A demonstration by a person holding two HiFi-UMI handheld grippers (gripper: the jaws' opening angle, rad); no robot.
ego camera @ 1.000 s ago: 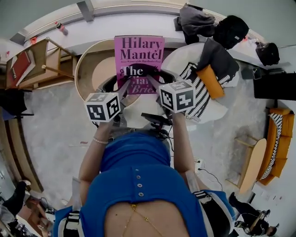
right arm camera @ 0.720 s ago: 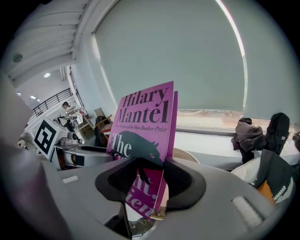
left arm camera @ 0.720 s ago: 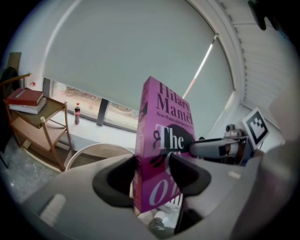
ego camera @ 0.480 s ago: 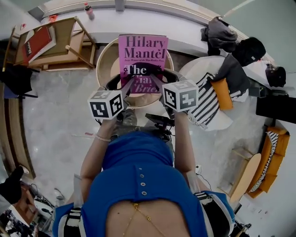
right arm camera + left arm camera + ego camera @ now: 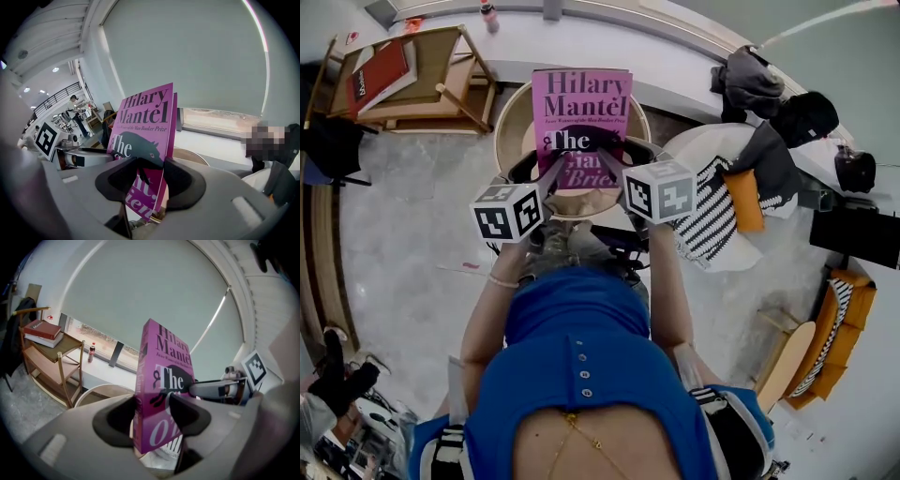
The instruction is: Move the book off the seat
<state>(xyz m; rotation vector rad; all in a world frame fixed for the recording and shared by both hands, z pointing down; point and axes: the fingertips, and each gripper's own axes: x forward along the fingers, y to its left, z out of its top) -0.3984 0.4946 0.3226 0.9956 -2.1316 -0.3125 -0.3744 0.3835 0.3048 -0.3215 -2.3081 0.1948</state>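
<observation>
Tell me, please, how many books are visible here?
2: a pink book upright at centre, a red book on the wooden rack at left. A pale slab under it may be a third.

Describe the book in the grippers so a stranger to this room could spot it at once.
Find the long white window ledge and the round wooden seat in front of it. Over that seat, the left gripper and right gripper clamp a book by its lower half. It is bright pink with large dark lettering, unlike the red book lying on the wooden shelf nearby.
</observation>
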